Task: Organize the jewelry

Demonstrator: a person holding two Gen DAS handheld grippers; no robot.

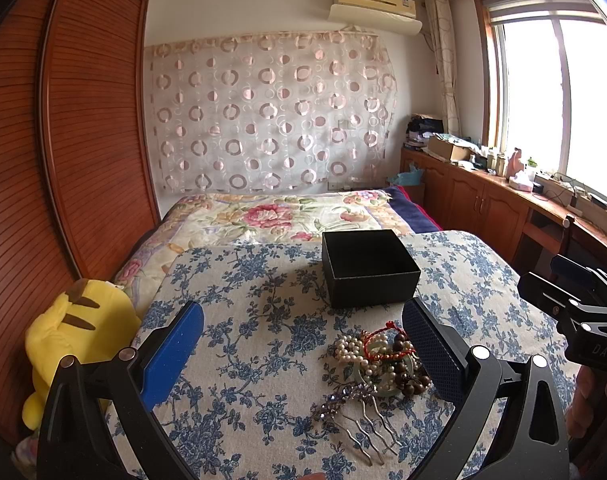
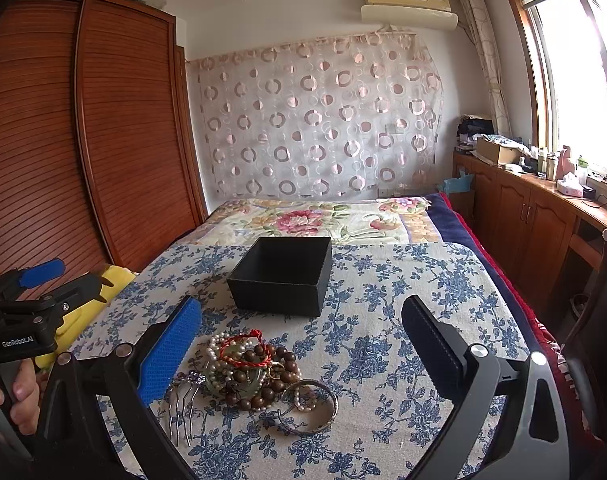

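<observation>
Silver hair comb (image 2: pixel 182 408) beside the jewelry pile (image 2: pixel 250 372), prongs toward the camera (both tools spread wide, empty).

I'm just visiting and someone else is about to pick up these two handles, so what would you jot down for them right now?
Left gripper: open, holding nothing, hovering over the jewelry pile.
Right gripper: open, holding nothing, also above the pile.
Black box: open-topped, on the blue floral cloth behind the pile; what shows of its inside looks bare.
Pile: pearl strand, red cord bracelet, brown wooden beads, jade-green ring, metal bangle, hair comb, all tangled or touching.
Done: nothing boxed so far.
Left: lift each piece into the box, probably starting with the bangle or comb at the edges.
</observation>
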